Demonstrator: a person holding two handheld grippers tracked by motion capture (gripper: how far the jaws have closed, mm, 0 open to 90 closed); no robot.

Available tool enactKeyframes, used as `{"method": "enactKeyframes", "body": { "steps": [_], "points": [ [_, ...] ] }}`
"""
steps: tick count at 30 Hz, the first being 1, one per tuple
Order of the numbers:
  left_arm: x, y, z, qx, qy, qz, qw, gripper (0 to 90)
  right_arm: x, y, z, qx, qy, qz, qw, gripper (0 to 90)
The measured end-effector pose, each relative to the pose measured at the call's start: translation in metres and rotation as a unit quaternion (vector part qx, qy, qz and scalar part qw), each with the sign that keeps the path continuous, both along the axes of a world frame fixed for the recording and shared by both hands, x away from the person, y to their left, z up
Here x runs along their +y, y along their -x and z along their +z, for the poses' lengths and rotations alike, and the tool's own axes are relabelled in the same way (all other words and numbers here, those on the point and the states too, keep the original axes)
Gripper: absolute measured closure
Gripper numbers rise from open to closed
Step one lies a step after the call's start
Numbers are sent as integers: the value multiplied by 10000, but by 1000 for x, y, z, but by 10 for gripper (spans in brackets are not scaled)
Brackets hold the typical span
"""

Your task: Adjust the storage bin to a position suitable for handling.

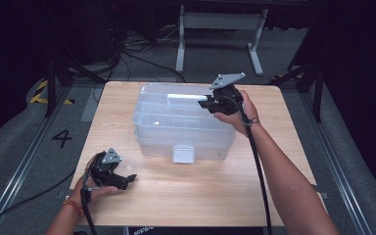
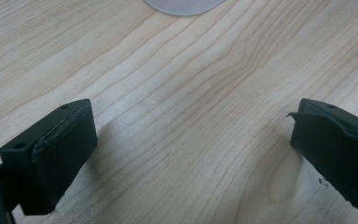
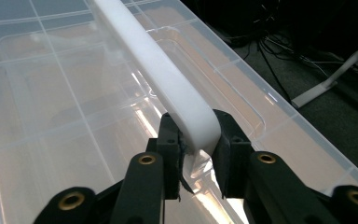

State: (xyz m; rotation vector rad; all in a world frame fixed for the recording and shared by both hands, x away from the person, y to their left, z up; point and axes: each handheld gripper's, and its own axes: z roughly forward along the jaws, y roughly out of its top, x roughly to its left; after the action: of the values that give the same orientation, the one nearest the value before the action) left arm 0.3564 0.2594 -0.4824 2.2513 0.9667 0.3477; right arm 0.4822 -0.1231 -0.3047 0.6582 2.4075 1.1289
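A clear plastic storage box (image 1: 156, 122) with a clear lid (image 3: 51, 121) stands on the middle of the wooden table (image 1: 200, 191). A white handle (image 1: 183, 97) runs along the lid's top. My right gripper (image 1: 206, 104) reaches in from the right and is shut on that handle's near end (image 3: 186, 112), with both black pads against its sides (image 3: 196, 144). My left gripper (image 1: 129, 180) lies on the table at the front left, well apart from the box. Its jaws stand wide open (image 2: 191, 154) over bare wood, with nothing between them.
A frosted latch (image 1: 183, 153) hangs on the box's front wall; its rounded edge (image 2: 184, 4) also shows in the left gripper view. A white metal stand (image 1: 220, 29) and cables lie on the floor behind the table. Each gripper trails a black cable.
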Motion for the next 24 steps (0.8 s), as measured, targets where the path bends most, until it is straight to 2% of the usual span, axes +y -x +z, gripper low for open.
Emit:
{"method": "enactKeyframes", "body": {
  "steps": [4,6,8,9,10,11,13,16,17,22,24],
  "points": [
    [0,1,2,-38,99,73,9999,157,1,-2,3,-4,136,56,9999,755],
    [0,0,4,-6,90,39,10000,196,1,-3,4,53,134,68,9999,755],
    [-1,1,9,-129,24,37,9999,280,1,-4,5,83,154,83,9998,756],
    [-1,1,13,-246,-39,30,9997,294,1,-5,6,100,161,93,9998,756],
    [-1,1,16,-329,-14,66,9994,315,1,-6,7,114,146,96,9998,756],
    [1,2,22,-446,99,72,9989,331,0,-7,7,123,120,79,9998,755],
    [3,1,31,-552,297,140,9979,357,0,-9,9,147,86,56,9998,755],
    [6,-3,45,-715,404,238,9963,421,0,-11,12,189,89,55,9998,753],
    [5,-3,51,-804,526,276,9950,443,0,-12,13,219,97,39,9997,753],
    [1,-6,73,-1027,705,171,9921,517,1,-16,17,305,90,8,9995,750],
    [-1,-6,77,-992,798,84,9918,557,0,-18,18,328,70,8,9994,749]
  ]
}}
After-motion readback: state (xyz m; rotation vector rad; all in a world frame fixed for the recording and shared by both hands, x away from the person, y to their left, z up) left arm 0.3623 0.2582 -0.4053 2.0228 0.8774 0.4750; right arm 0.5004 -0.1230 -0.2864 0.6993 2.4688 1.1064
